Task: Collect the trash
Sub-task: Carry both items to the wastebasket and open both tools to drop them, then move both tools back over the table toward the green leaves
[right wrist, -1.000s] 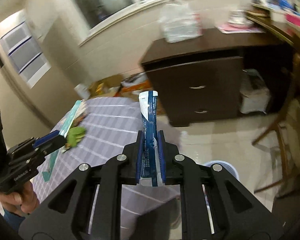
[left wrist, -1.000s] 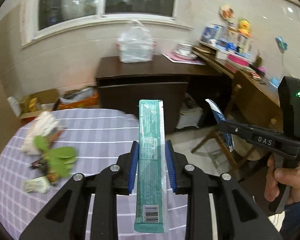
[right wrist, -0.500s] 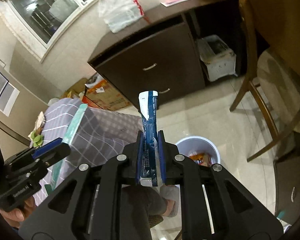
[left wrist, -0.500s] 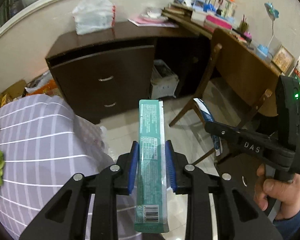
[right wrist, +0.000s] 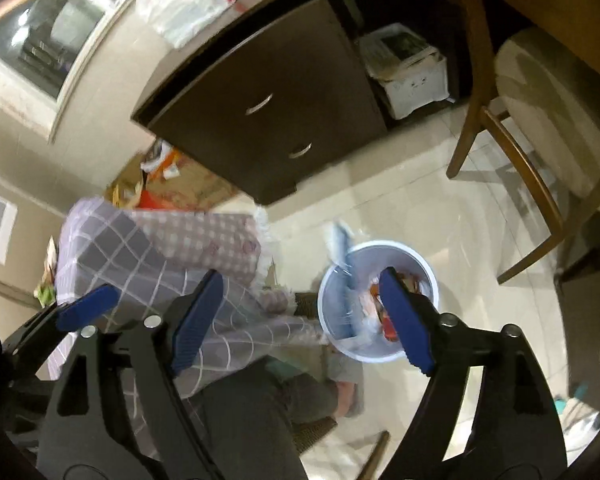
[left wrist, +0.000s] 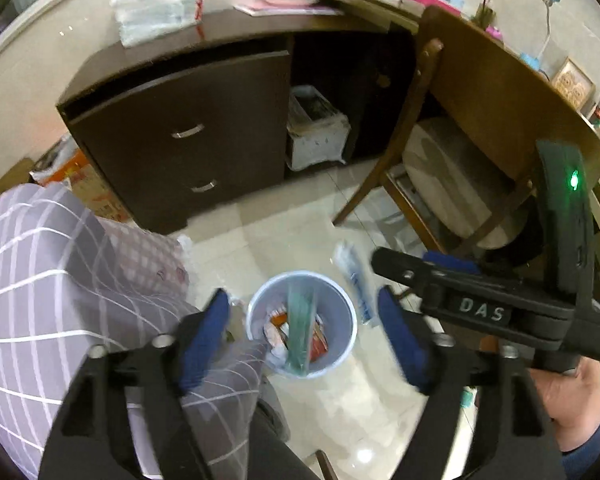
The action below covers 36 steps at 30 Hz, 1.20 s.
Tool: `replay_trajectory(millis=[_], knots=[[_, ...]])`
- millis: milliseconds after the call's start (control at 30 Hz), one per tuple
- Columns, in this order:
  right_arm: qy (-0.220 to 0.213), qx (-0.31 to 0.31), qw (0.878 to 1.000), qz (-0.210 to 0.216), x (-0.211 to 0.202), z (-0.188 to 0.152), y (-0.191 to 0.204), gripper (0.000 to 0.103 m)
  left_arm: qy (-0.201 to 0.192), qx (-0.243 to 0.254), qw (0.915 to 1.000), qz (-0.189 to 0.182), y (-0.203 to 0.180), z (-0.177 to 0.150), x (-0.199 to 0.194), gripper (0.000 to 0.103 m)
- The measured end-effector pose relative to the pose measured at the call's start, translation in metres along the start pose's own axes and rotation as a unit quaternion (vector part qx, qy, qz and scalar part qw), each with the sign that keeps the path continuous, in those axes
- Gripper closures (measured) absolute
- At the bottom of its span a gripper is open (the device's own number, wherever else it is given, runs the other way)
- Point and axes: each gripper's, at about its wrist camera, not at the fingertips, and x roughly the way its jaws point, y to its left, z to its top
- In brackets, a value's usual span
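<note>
A pale round bin (left wrist: 256, 304) stands on the tiled floor with wrappers inside. My left gripper (left wrist: 304, 338) hangs above it, its jaws opening wide. The long green wrapper (left wrist: 300, 326) is loose between them, dropping blurred into the bin. My right gripper (right wrist: 300, 320) is also opening over the bin (right wrist: 420, 258). The blue-and-white wrapper (right wrist: 342, 254) is free of its pads and falls at the bin's rim. In the left wrist view that wrapper (left wrist: 356, 284) is just right of the bin, beside the right gripper (left wrist: 404, 264). One blue pad (right wrist: 88, 306) of the left gripper shows at the left.
A table with a purple checked cloth (left wrist: 40, 280) hangs close on the bin's left. A dark drawer cabinet (left wrist: 188, 128) stands behind, a wooden chair (left wrist: 452, 176) to the right, a white box (left wrist: 316, 132) under the desk. The person's legs (right wrist: 260, 412) are below the grippers.
Both grippers sank and tilted down toward the bin, then opened. The green wrapper and the blue-and-white wrapper left the pads and are falling. The bin is now in the left wrist view.
</note>
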Motion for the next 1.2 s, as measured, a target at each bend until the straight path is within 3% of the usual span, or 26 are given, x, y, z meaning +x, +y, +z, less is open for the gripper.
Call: replay_trajectory(millis=[167,500,867,1200], knots=[[-0.003,0.005,1.0,-0.02,-0.005,-0.002,-0.001,0.007,-0.028,-0.001,0.9994,0.02,0.008,0.001,-0.021,0.014],[-0.028,-0.025,0.999,-0.021,-0.031,0.0,0.038,0.007,-0.083,-0.02,0.9957,0.037,0.028,-0.005,-0.073,0.011],[-0.057,-0.109,0.992,0.015,-0.061,-0.002,0.133,0.007,-0.139,-0.059,0.9868,0.059,0.072,-0.02,-0.134,0.009],[-0.052,-0.186,0.98,0.048,-0.06,-0.02,0.216,0.007,-0.175,-0.094,0.976,0.089,0.124,-0.049,-0.181,0.009]])
